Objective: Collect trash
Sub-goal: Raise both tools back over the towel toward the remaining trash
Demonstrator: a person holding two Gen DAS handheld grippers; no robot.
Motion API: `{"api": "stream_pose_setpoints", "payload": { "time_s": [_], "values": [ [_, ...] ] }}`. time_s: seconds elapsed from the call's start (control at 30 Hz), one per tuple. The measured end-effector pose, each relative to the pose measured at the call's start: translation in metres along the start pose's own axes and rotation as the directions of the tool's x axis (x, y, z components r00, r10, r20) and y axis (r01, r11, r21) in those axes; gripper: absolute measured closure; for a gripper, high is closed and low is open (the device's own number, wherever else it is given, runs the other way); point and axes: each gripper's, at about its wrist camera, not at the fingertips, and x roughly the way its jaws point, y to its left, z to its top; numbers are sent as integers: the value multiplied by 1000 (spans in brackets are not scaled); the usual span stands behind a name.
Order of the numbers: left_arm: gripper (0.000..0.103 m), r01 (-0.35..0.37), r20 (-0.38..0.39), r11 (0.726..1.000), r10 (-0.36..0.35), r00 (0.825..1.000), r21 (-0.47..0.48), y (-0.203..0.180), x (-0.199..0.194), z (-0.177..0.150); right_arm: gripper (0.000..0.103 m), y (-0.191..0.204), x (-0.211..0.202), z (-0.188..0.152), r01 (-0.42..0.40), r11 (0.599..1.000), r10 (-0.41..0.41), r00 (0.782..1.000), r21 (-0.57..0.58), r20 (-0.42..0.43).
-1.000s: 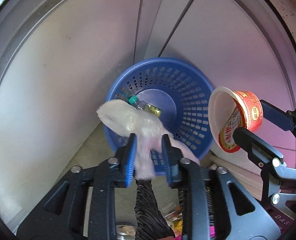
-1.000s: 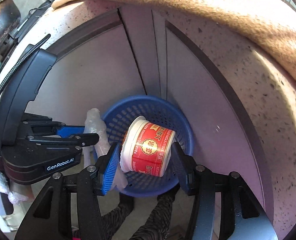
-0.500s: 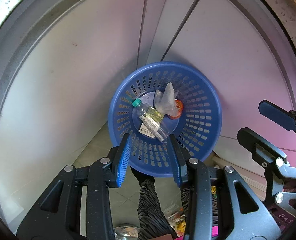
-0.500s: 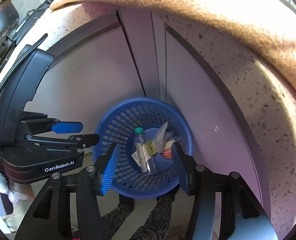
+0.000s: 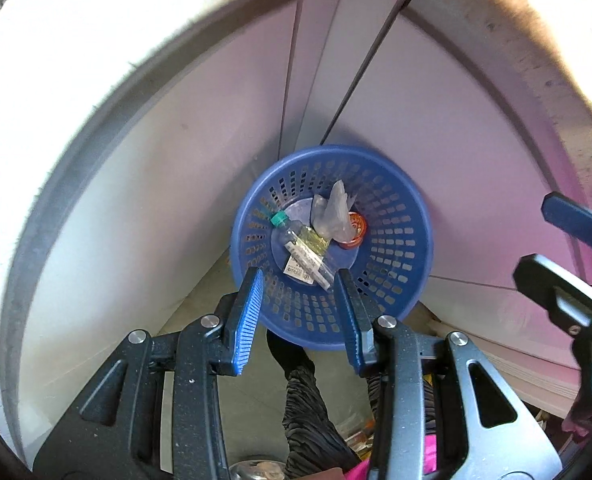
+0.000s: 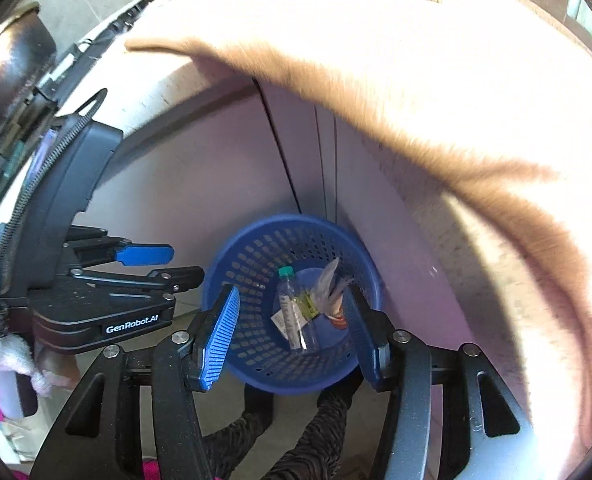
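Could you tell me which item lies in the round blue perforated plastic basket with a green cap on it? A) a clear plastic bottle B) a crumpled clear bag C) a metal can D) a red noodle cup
A: in the round blue perforated plastic basket, the clear plastic bottle carries the green cap at its upper-left end.

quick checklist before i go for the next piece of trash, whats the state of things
1. Left hand-held gripper empty: ok, nothing between its blue pads.
2. Right hand-held gripper empty: ok, jaws apart, nothing held.
3. Blue basket upright on the floor in the cabinet corner: ok.
4. Trash inside the basket: ok, a plastic bottle with a green cap, a clear plastic bag and a red cup lie at the bottom.
5. Room left in the basket: ok, only the bottom is covered.
6. Next trash item located: cannot tell, the countertop is overexposed.
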Motion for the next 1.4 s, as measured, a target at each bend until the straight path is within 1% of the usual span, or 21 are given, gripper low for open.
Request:
{"api": "stream_pose_setpoints", "payload": {
  "time_s": [0.1,0.27,0.37,0.47,0.53,0.6,0.77,0.9,1.23,1.3,1.4],
  "values": [
    [66,9,24,1000,-8,1000,-7,1,-16,-1,45,-2,-19,4,-27,1000,27,999,-3,30],
    [62,41,81,999,-38,996,-34,3,-49,2,43,-10,-54,12,-83,997,83,993,-1,81],
    [62,50,116,998,-45,992,-46,5,-69,6,40,-19,-77,19,-103,995,101,988,12,119],
    [62,55,151,997,-46,987,-53,5,-86,13,40,-32,-95,26,-120,992,113,981,32,159],
    [60,54,180,997,-43,983,-59,5,-99,21,39,-38,-104,30,-121,992,112,977,41,184],
    [53,49,213,997,-34,977,-64,5,-110,30,37,-46,-113,37,-119,992,107,972,46,208],
    [53,56,268,995,-31,963,-87,6,-131,54,37,-67,-125,51,-110,992,93,965,59,247],
    [53,58,292,994,-29,956,-90,3,-137,73,37,-82,-130,66,-120,990,97,960,71,264],
    [53,75,328,995,-48,943,-71,-21,-144,124,37,-111,-130,100,-124,990,100,951,65,292],
    [53,78,333,995,-52,942,-65,-28,-144,136,37,-116,-125,107,-117,991,95,953,59,288],
    [53,82,338,995,-58,939,-57,-36,-144,151,37,-124,-117,115,-129,990,109,955,56,276]
  ]
}}
